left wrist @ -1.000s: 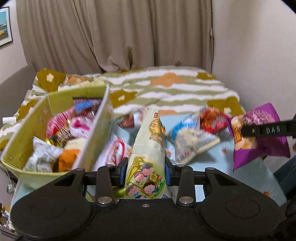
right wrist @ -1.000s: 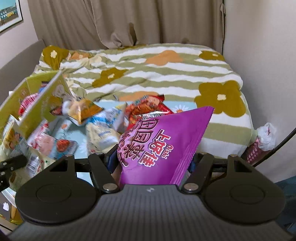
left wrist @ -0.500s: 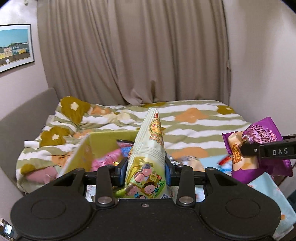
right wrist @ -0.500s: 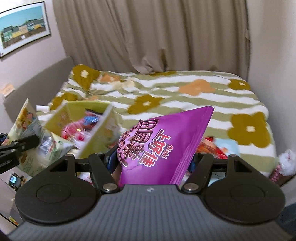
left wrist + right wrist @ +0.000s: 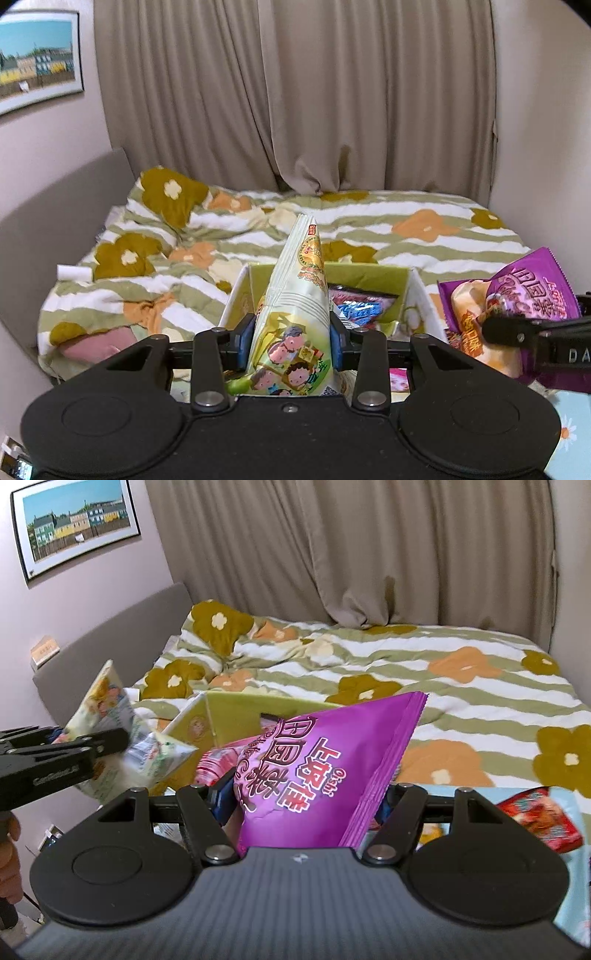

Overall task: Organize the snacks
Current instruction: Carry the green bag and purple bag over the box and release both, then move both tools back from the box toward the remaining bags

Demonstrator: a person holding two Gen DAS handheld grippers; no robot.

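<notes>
A: Left wrist view. What is the step in hand?

B: Carrying. The left gripper [image 5: 291,341] is pinching a pale green bag [image 5: 295,314], held upright, both pads pressed on its lower sides. The bag stands directly in front of the open box [image 5: 369,273] that sits at the foot of the bed [image 5: 424,236]. At the right edge, the right gripper [image 5: 495,326] pinches a purple bag [image 5: 532,291].

A: Contents of the box?

B: A dark red packet [image 5: 360,297] and a blue-silver packet [image 5: 360,314] are visible near the back wall. A pink packet [image 5: 399,380] shows lower down; the rest is hidden behind the green bag.

A: Right wrist view?

B: The right gripper [image 5: 306,801] is clamped on the purple bag [image 5: 325,771], its jaws set fairly wide around the puffed pack. The left gripper [image 5: 118,738] with the green bag [image 5: 110,716] is at the left, just beside the box [image 5: 236,712]. Pink packets [image 5: 214,764] lie inside. A red packet [image 5: 539,819] rests outside the box on a light blue cloth [image 5: 576,886].

A: Next move?

B: Probably: bring each bag over the box opening, lower it, then release. Both bags are close together, so stagger the drops. Loose packets remain to collect.
</notes>
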